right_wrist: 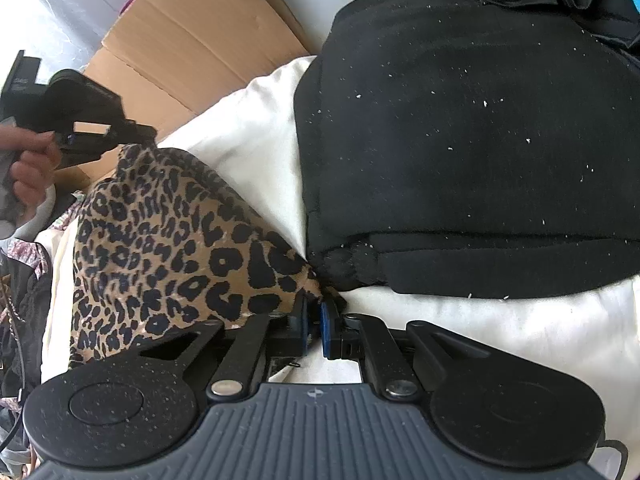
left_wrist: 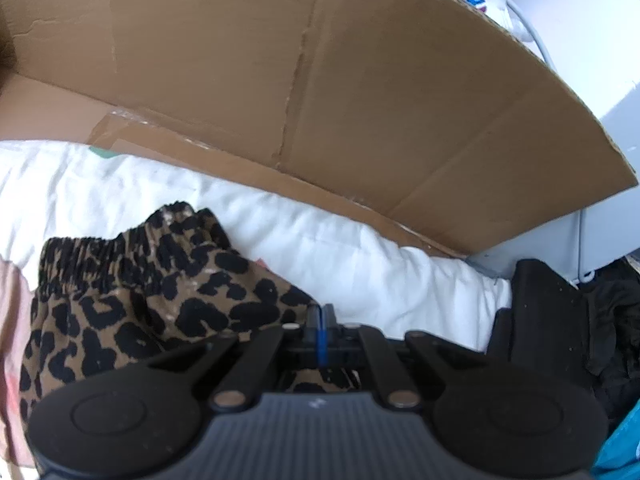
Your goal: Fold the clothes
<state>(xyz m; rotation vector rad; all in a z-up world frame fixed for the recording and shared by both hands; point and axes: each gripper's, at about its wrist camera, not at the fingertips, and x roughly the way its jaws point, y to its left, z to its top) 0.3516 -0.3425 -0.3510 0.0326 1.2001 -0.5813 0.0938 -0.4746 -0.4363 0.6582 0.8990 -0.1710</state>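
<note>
White bedding [right_wrist: 248, 128] carries a folded black garment [right_wrist: 472, 152], with a cardboard sheet [left_wrist: 320, 80] propped behind. The leopard-print garment [right_wrist: 168, 240] hangs stretched between the two tools, its long axis running from upper left down to lower right in the right wrist view, its elastic waistband [left_wrist: 92, 252] lying on the bedding. The left hand-held gripper [left_wrist: 320, 316], jaws closed, pinches the raised upper corner; a person's hand [right_wrist: 28, 168] carries it. The right hand-held gripper [right_wrist: 314, 308] is nipped shut on the lower corner, just beside the black garment's edge. Judged from this, the coming fold turns on the left end, which is raised and freer to travel toward the right one.
</note>
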